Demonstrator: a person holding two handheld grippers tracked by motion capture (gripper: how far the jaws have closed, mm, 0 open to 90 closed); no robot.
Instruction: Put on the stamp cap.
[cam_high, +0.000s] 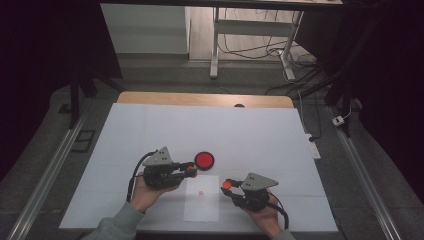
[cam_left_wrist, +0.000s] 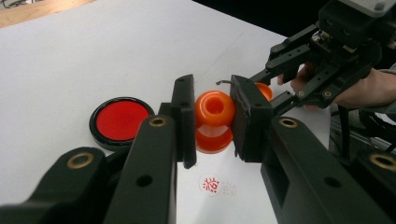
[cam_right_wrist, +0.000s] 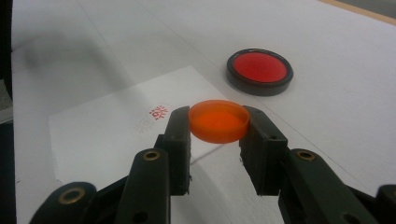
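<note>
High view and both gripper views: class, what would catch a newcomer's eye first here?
The red ink pad stands out, lying open on the white table cover just beyond the sheet of paper with its red stamp mark. The left gripper clamps an orange stamp, and the right gripper clamps its orange cap.

Right gripper (cam_right_wrist: 218, 122) clamps orange cap (cam_right_wrist: 218, 120) between jaws, above white sheet (cam_right_wrist: 102, 126). Red stamp mark (cam_right_wrist: 159, 112) at ten o'clock from cap; red ink pad (cam_right_wrist: 259, 71) at one o'clock, apart.
</note>
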